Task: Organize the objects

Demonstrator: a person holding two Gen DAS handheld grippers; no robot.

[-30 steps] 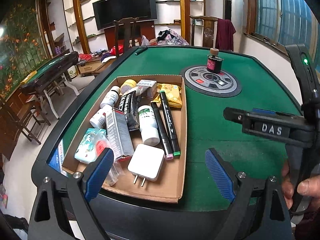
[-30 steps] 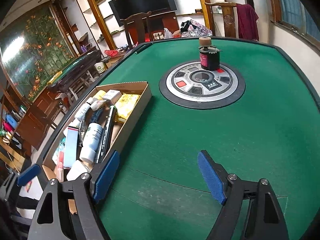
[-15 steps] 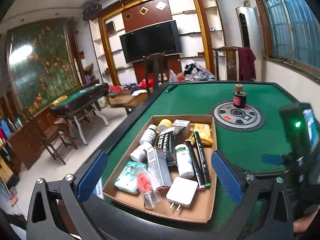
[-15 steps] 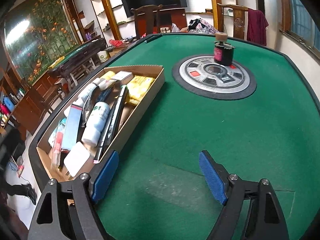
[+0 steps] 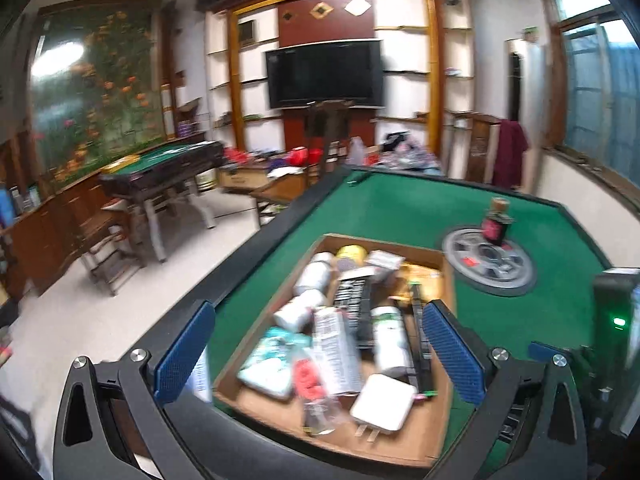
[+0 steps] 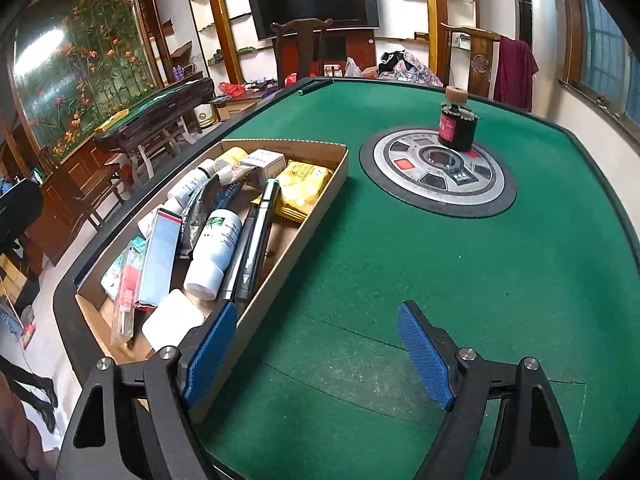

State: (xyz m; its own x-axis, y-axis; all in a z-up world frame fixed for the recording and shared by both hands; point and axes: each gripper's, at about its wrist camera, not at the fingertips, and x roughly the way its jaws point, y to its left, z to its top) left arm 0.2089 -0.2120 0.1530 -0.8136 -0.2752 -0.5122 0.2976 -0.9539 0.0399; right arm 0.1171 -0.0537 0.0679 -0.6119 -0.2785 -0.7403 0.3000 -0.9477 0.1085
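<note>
- We hold our left gripper (image 5: 316, 356) spread wide with nothing between the pads, hanging above the near end of the cardboard box (image 6: 294, 236) — probably so we can look over what is packed.
- Our right gripper (image 6: 314, 354) is also spread and empty, over bare green felt just beside the box's right wall.
- The box lies along the table's (image 6: 400, 272) left edge, crammed: a white charger (image 5: 382, 402) nearest, then a white bottle (image 6: 214, 248), two dark markers (image 6: 256, 236) lying lengthwise, a yellow packet (image 6: 302, 182) farther back.
- Beyond, at the table's middle, a small dark bottle (image 6: 456, 122) stands upright on the round control panel (image 6: 436, 176) — the one thing not boxed, likely next.
</note>
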